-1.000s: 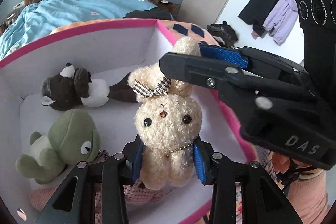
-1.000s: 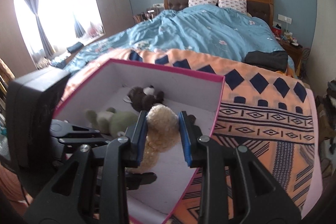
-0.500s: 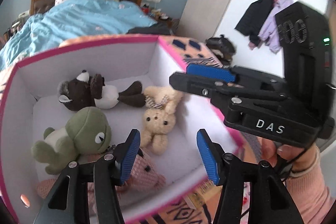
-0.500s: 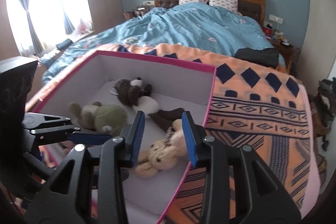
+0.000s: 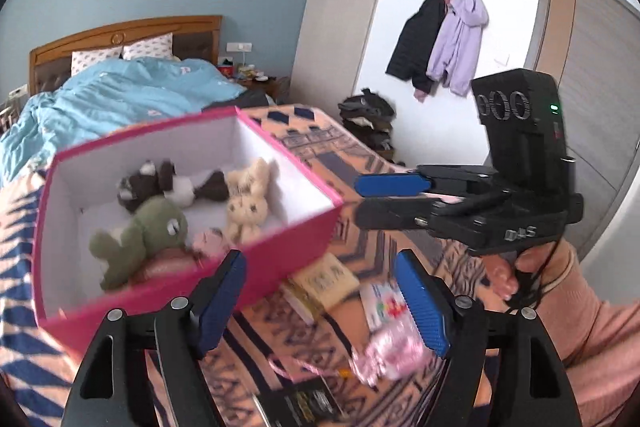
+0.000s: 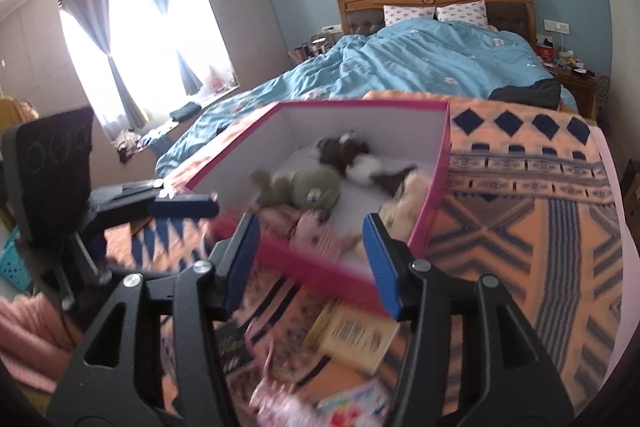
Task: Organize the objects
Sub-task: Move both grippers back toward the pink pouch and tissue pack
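Observation:
A pink box (image 5: pixel 289 163) with white inside walls stands on the patterned blanket. In it lie a cream bunny (image 5: pixel 246 203), a brown plush (image 5: pixel 160 183), a green frog (image 5: pixel 149 231) and a pink plush (image 5: pixel 208 241). My left gripper (image 5: pixel 320 267) hangs in front of the box's near corner, its jaws opening with nothing between them. My right gripper (image 6: pixel 312 227) is also opening and grips nothing; the box's (image 6: pixel 440 163) front rim shows through its gap. The frog (image 6: pixel 308 187) and bunny (image 6: pixel 408 199) lie beyond. Each gripper appears in the other's view: right gripper (image 5: pixel 374 199), left gripper (image 6: pixel 185 207).
On the blanket before the box lie a yellow book (image 5: pixel 324 283), a colourful card (image 5: pixel 384 301), a pink packet (image 5: pixel 392 351) and a black booklet (image 5: pixel 308 403). A blue duvet (image 6: pixel 420 75) covers the bed behind. A hand in a pink sleeve (image 5: pixel 600 339) holds the right gripper.
Both grippers let go of the cream bunny, which now lies in the box. Both have drawn back out of the box and their jaws stand wider.

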Demonstrator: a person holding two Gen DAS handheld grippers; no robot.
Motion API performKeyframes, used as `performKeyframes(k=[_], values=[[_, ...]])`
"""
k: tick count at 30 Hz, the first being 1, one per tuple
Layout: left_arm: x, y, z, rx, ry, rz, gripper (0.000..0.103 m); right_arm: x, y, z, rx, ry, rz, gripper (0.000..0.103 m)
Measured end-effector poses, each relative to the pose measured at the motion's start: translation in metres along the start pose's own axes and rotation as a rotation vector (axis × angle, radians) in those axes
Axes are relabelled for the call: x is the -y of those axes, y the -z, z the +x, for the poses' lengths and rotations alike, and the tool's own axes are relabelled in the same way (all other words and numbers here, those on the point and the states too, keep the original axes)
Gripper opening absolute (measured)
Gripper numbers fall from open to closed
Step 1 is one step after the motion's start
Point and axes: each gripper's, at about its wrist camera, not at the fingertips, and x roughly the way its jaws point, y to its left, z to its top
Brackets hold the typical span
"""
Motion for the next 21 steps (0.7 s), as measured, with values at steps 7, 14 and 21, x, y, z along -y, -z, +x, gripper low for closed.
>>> performKeyframes(k=[7,14,21], values=[[0.027,0.049,0.029,-0.118,0.005,0.033,0.078,-0.014,0.070,-0.009,-0.117,0.039,0.012,0.056],[0.038,0.081,0.050,-0.217,0.057,0.005,0.076,-0.016,0.111,0.000,-0.222,0.093,-0.004,0.056],[0.035,0.095,0.047,-0.231,0.060,-0.038,0.076,-0.020,0.117,0.008,-0.254,0.135,-0.061,0.056]])
